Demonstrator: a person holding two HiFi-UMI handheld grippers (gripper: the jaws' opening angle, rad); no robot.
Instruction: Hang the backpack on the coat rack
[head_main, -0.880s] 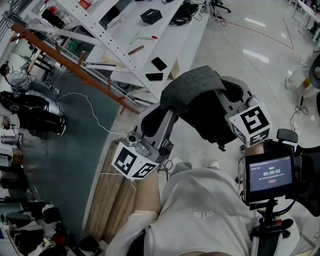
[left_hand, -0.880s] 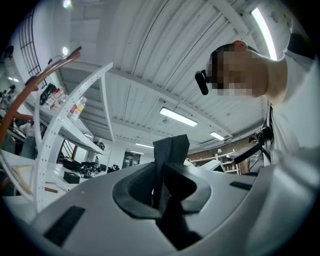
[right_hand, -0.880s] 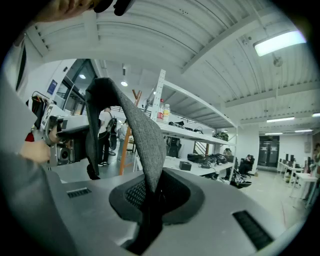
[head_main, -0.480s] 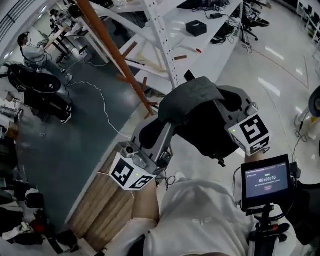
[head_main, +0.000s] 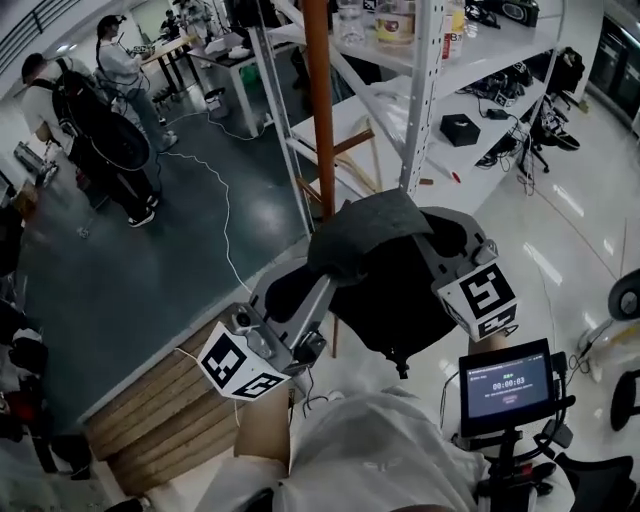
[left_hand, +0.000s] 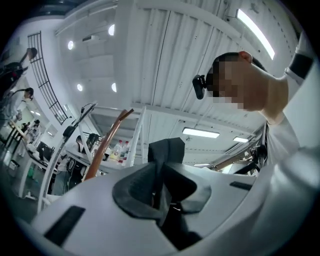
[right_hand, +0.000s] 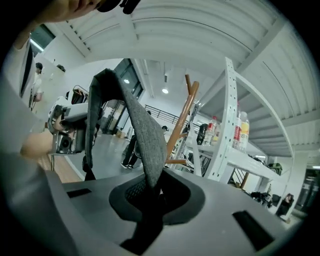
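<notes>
A dark grey and black backpack (head_main: 385, 270) hangs in the air between my two grippers. My left gripper (head_main: 318, 283) is shut on a dark fold of it at the left; in the left gripper view that fabric (left_hand: 167, 150) stands up from the closed jaws (left_hand: 159, 187). My right gripper (head_main: 432, 240) is shut on the grey strap (right_hand: 142, 130), which rises from its jaws (right_hand: 152, 192). The coat rack, an orange-brown wooden pole (head_main: 319, 100) with short pegs (head_main: 350, 142), stands just beyond the backpack. It also shows as a forked pole (right_hand: 181, 122) in the right gripper view.
White metal shelving (head_main: 430, 90) with bottles and a black box (head_main: 459, 130) stands right behind the rack. People (head_main: 85, 110) stand at the far left on the dark floor. Wooden planks (head_main: 150, 410) lie at my lower left. A small screen (head_main: 508, 382) sits at the lower right.
The view has swung upward and the coat rack pole now stands upright just beyond the backpack. Both grippers keep their hold on the backpack, which sits about the same between them.
</notes>
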